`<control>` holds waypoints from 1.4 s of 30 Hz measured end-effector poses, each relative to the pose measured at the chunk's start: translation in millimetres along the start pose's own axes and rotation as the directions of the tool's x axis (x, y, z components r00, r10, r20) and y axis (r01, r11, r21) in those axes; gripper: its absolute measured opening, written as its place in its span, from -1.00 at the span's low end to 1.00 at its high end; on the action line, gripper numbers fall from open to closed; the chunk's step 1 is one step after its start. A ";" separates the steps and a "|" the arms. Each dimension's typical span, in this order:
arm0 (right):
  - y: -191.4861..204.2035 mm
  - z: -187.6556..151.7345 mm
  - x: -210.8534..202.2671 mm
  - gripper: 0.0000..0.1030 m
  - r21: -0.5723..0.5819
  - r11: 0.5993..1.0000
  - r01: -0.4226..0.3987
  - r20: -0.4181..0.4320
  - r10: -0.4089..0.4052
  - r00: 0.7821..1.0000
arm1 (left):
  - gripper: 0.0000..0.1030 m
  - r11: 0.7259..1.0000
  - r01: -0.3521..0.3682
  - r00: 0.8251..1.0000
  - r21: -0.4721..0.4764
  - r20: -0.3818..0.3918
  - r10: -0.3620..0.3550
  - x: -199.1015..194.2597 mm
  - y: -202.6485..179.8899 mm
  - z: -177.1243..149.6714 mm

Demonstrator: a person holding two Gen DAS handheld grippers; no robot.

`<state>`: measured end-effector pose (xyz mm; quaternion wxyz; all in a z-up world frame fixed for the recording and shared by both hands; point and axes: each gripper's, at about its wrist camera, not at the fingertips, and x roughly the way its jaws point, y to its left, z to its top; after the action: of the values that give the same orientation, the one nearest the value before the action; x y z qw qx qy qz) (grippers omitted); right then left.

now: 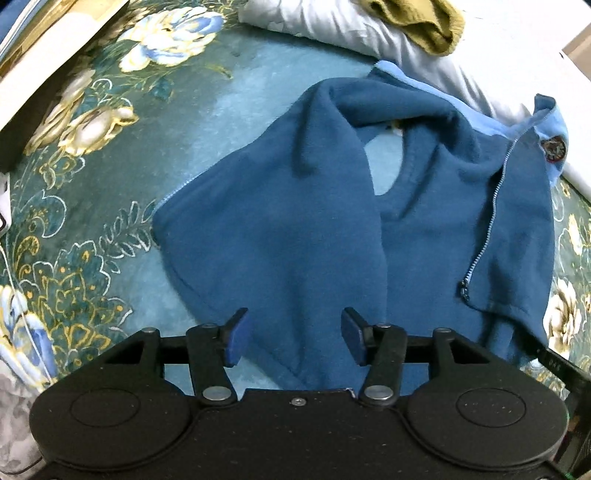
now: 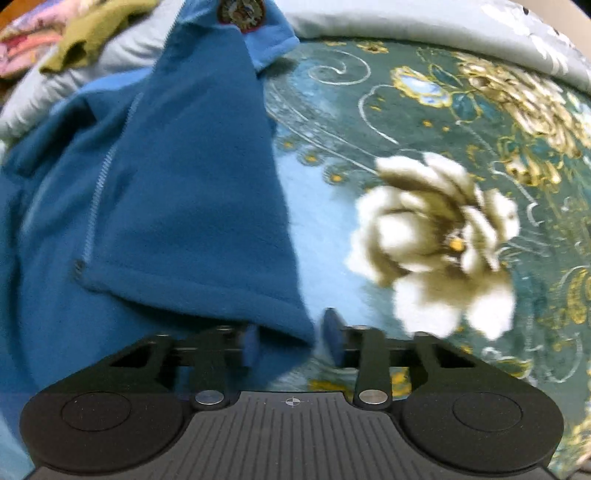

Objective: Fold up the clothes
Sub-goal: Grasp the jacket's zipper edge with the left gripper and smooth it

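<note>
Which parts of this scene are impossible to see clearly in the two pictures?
- Round embroidered badge: right wrist view, top edge cuts it, motif unreadable.
- Blue fleece zip jacket: left wrist view, near hem hidden behind left gripper.
- Olive-green knit garment: cut off above.
- Right gripper: motion blur; fabric contact unclear.

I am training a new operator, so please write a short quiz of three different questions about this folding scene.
1. True or false: the left gripper is shut on the blue fleece jacket.
2. Which colour is the garment lying on the grey pillow? A. olive green B. red C. black
3. Fill in: the jacket lies on a blanket with a ____ pattern.

Key: 1. False; its jaws are open above the fabric. 2. A, the olive garment. 3. Floral. The right gripper is also open, at the jacket's edge.
</note>
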<state>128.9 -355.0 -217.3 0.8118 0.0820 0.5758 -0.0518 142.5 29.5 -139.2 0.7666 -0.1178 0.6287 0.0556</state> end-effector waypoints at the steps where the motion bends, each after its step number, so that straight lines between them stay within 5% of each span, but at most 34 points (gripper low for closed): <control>1: 1.2 0.3 -2.6 -0.82 0.008 1.000 -0.001 0.003 0.001 1.000 | 0.02 1.000 0.002 1.000 0.003 0.000 -0.002 -0.1 -1.0 -0.5; 8: -22.7 -10.9 -49.6 -0.89 0.088 0.990 0.114 0.082 -0.121 0.989 | 0.03 1.000 0.015 1.000 0.005 -0.009 -0.015 2.5 -4.3 -1.1; 15: -56.9 -36.7 -39.8 -0.89 0.130 0.957 0.259 -0.042 -0.256 0.966 | 0.04 1.000 -0.025 1.000 -0.010 -0.006 0.025 9.9 9.2 -7.0; 24: -80.7 -8.6 -43.2 -0.87 0.187 0.895 0.406 -0.021 -0.409 0.912 | 0.06 0.989 -0.103 0.994 -0.110 -0.039 0.100 24.1 58.4 -22.3; 34: -63.7 -3.7 -64.5 -0.70 0.116 0.919 0.377 -0.034 -0.375 0.926 | 0.03 0.996 -0.051 0.999 -0.076 0.011 0.052 61.8 75.8 -23.4; 38: -50.0 -5.6 -82.8 -0.46 0.045 0.936 0.348 -0.005 -0.348 0.937 | 0.00 0.999 -0.022 1.000 -0.028 0.017 0.022 75.9 77.1 -18.3; 42: -35.6 -2.4 -90.7 -0.36 -0.012 0.943 0.334 0.011 -0.334 0.943 | -0.38 1.000 -0.004 1.000 0.001 0.015 0.004 81.2 77.3 -15.0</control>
<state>90.3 -390.5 -135.1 0.7944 -0.0225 0.5781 -0.1849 126.7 95.3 -229.8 0.7714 -0.1156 0.6231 0.0575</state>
